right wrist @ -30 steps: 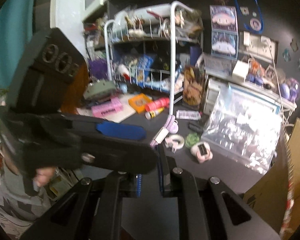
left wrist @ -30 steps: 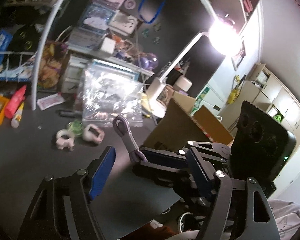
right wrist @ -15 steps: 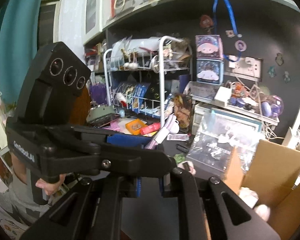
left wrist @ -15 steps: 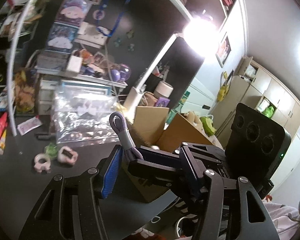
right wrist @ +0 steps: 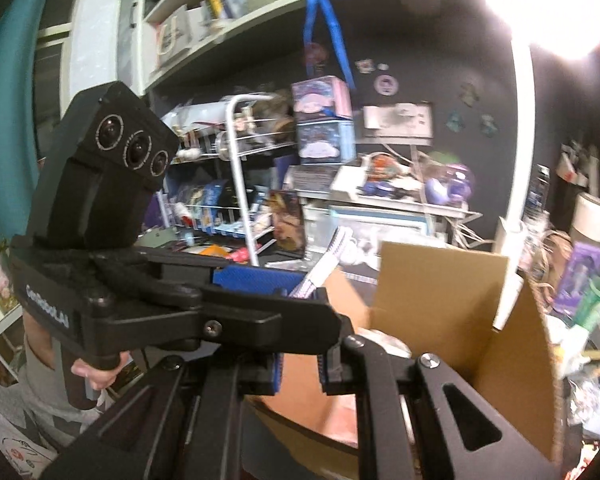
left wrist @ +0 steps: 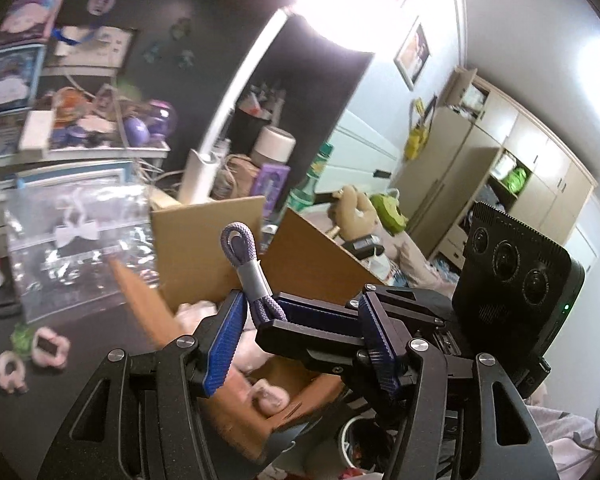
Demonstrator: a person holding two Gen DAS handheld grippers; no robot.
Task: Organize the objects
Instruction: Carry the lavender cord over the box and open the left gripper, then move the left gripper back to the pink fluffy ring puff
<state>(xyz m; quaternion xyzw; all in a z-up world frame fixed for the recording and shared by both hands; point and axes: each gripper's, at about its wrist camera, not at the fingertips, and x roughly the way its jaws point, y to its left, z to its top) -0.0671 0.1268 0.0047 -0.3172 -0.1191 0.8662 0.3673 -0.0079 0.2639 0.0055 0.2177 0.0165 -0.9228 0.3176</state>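
A purple braided cable [left wrist: 244, 264], folded into a loop and bound by a grey band, sticks up between both grippers. My right gripper [left wrist: 266, 320] reaches in from the right and is shut on the cable's lower end. My left gripper [left wrist: 300, 300] straddles that tip. Its left pad presses the cable and its right pad lies against the right gripper's finger. In the right wrist view the left gripper [right wrist: 304, 292] crosses in front of my right gripper [right wrist: 300, 360], with the cable [right wrist: 324, 268] poking up behind. Both hang over an open cardboard box [left wrist: 208, 248] [right wrist: 432, 292].
Pink plush items [left wrist: 268, 396] lie inside the box. A clear plastic bag [left wrist: 76, 248] and small pink trinkets [left wrist: 48, 346] sit on the black table to the left. A white lamp post [left wrist: 236, 92] and bottles [left wrist: 308, 188] stand behind the box. A white wire rack [right wrist: 236, 184] is at the back.
Both grippers have swung to the right together with the cable, from over the black table to over the open box. The left gripper's jaws have narrowed onto the cable.
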